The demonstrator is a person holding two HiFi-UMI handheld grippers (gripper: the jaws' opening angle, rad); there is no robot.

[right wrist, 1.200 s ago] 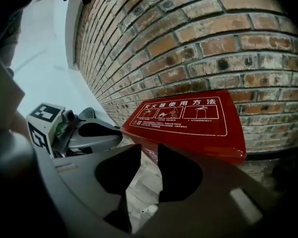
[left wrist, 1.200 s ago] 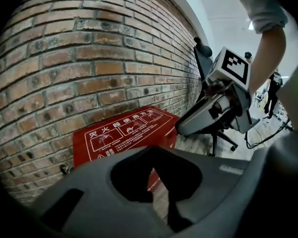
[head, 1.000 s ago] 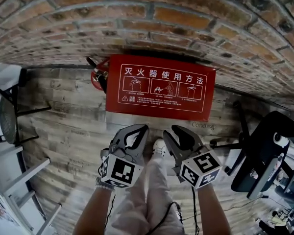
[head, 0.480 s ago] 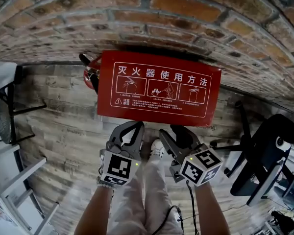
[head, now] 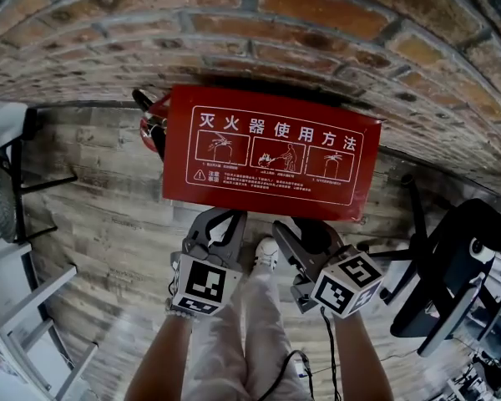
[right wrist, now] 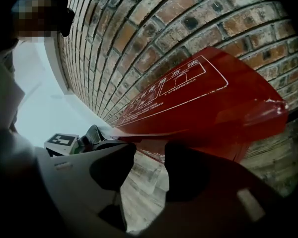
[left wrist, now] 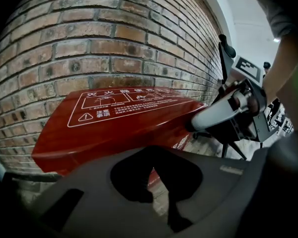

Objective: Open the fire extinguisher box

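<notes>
**Both grippers open and empty at the closed box: a missed lid edge is the main risk.**
Against the brick wall [head: 317,23] across the top of the frame, the red fire extinguisher box [head: 271,153] fills the centre of the head view, lid apparently down. Just below its front lip [head: 259,200], the left gripper [head: 224,217] has its jaws apart and the right gripper [head: 299,224] has just been opening, with nothing between either pair. A shallow bite would likely slip off the smooth lip and drop the lid. An uneven lift could twist the lid, or nudge the box into the extinguisher [head: 150,124] at its left end.
</notes>
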